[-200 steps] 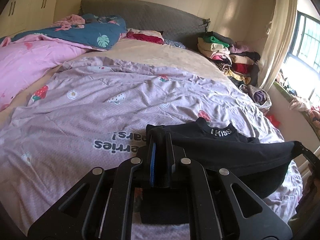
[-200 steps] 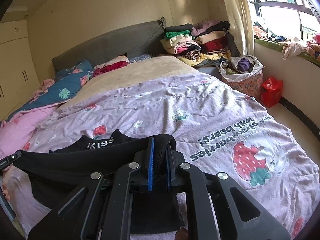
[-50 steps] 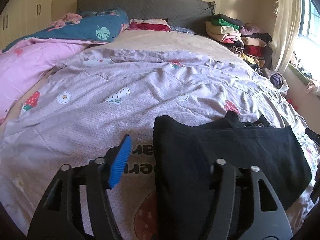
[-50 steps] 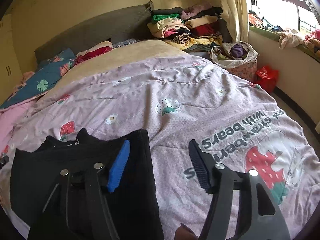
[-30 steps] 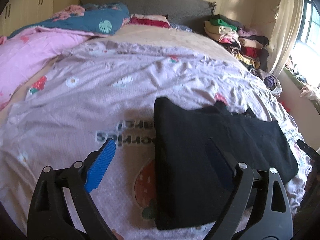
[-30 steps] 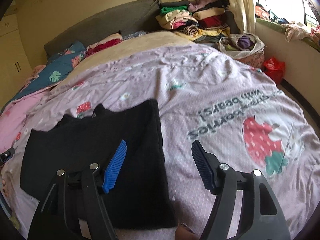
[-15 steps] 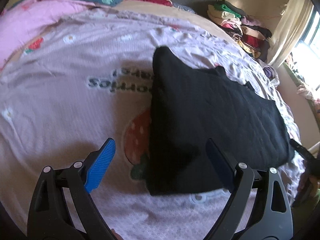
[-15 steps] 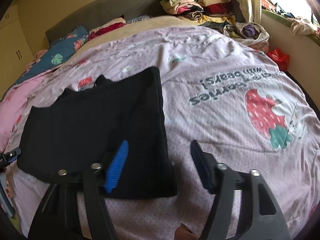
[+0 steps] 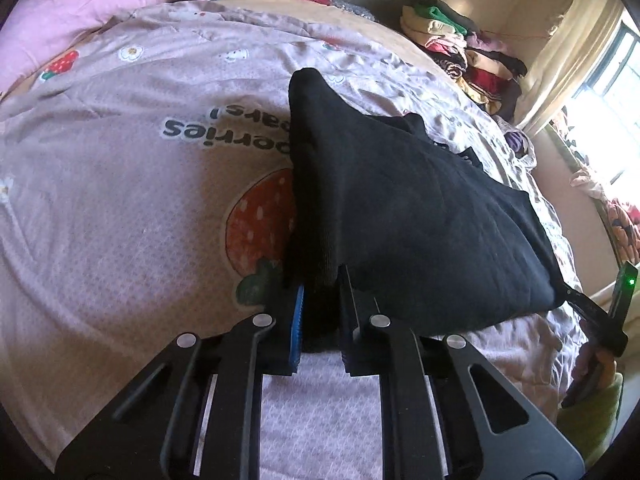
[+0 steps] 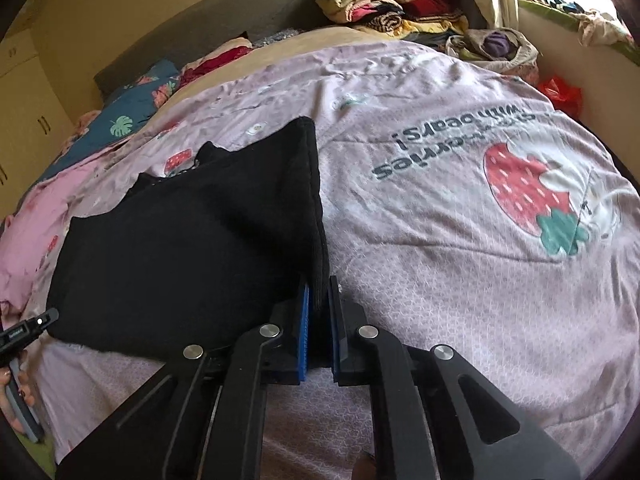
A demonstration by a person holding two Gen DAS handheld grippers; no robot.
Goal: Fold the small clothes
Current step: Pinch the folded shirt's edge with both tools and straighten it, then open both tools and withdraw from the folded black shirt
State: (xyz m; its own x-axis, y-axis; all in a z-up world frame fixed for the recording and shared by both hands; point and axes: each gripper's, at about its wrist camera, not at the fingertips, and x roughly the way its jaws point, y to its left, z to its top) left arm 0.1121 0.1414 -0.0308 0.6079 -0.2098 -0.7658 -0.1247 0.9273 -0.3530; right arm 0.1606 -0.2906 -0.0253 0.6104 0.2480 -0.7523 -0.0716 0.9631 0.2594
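Observation:
A black knit garment (image 9: 420, 216) lies folded flat on a lilac strawberry-print quilt (image 9: 120, 200). My left gripper (image 9: 320, 300) is shut on the garment's near left corner. In the right wrist view the same garment (image 10: 192, 248) spreads to the left, and my right gripper (image 10: 318, 308) is shut on its near right corner. Both corners are pinched between the blue pads. The right gripper's tip also shows in the left wrist view (image 9: 580, 304) at the garment's far corner.
A pile of folded clothes (image 10: 384, 4) stands at the bed's far right corner, with a laundry basket (image 10: 496, 48) and a red bag (image 10: 560, 92) beside the bed. Pink and blue bedding (image 9: 80, 28) lies along the left side. A window is to the right.
Both grippers were open and hovering near the garment's near edge half a second ago. They have come down and shut on its two near corners.

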